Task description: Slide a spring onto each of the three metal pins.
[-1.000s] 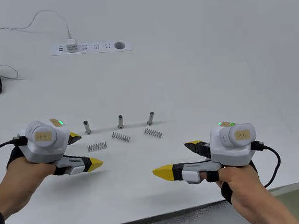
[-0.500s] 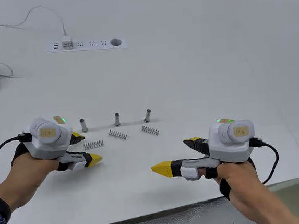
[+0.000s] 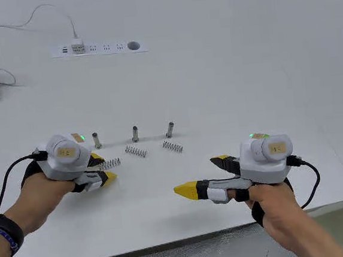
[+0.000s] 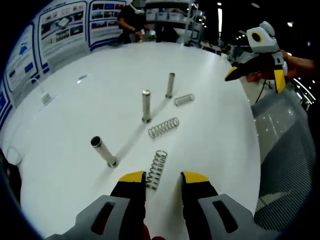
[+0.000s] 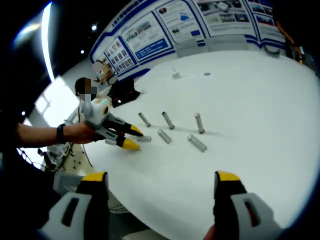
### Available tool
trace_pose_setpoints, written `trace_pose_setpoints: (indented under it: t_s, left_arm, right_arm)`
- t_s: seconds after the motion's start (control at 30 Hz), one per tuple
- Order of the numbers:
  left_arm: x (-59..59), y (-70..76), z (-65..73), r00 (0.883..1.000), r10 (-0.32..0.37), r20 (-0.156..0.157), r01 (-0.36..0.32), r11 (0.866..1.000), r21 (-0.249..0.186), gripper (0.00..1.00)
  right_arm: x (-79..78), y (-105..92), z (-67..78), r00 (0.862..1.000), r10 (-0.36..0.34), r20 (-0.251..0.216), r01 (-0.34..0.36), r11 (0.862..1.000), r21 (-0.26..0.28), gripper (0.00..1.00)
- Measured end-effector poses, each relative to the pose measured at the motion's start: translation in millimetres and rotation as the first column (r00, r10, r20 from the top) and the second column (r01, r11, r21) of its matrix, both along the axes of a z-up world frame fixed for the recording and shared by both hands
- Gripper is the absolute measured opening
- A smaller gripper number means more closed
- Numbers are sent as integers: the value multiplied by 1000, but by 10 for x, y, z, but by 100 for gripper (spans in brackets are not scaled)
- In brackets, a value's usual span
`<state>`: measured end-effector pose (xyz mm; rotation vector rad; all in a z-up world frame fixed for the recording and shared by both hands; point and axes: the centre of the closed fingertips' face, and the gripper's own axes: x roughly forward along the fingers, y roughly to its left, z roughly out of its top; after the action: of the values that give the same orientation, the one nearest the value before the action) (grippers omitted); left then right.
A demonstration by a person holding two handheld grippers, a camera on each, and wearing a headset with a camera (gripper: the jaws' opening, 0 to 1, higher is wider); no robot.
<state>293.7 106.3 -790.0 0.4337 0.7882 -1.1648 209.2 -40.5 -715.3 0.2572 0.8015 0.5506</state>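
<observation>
Jaws apart on both | left gripper (image 4: 163, 178) advanced, straddling nearest spring (image 4: 158, 165) (unclamped) | right gripper (image 5: 160, 176) hovers

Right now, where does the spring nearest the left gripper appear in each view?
Head view: the spring lies left of centre, at the tips of the left gripper.
Left gripper view: low centre, just ahead of the open jaws.
Right gripper view: left of centre, beside the left gripper's yellow tips.
Shared landmark: the pin next to it.
</observation>
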Motion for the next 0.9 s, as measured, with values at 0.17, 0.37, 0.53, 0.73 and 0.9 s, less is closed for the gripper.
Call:
trace_pose_setpoints:
  t_s: [0.17,0.37,0.53,0.73,0.9]
  left_arm:
    - [-2,28,-46,1000,-10,21,10,999,31,22]
    - [9,24,-63,999,3,39,-5,999,49,15]
    - [-15,16,-72,999,26,38,-28,998,57,11]
    - [-56,49,-43,996,87,3,-87,996,37,10]
    - [-111,122,8,995,101,-1,-101,994,29,10]
  right_arm:
    - [-11,16,-8,1000,2,1,-2,1000,2,89]
    - [-32,28,-4,1000,5,0,-5,1000,4,89]
    - [-35,31,3,1000,10,4,-10,1000,2,89]
    - [-33,35,20,1000,10,10,-10,1000,5,89]
    - [-46,43,19,1000,12,11,-12,1000,8,89]
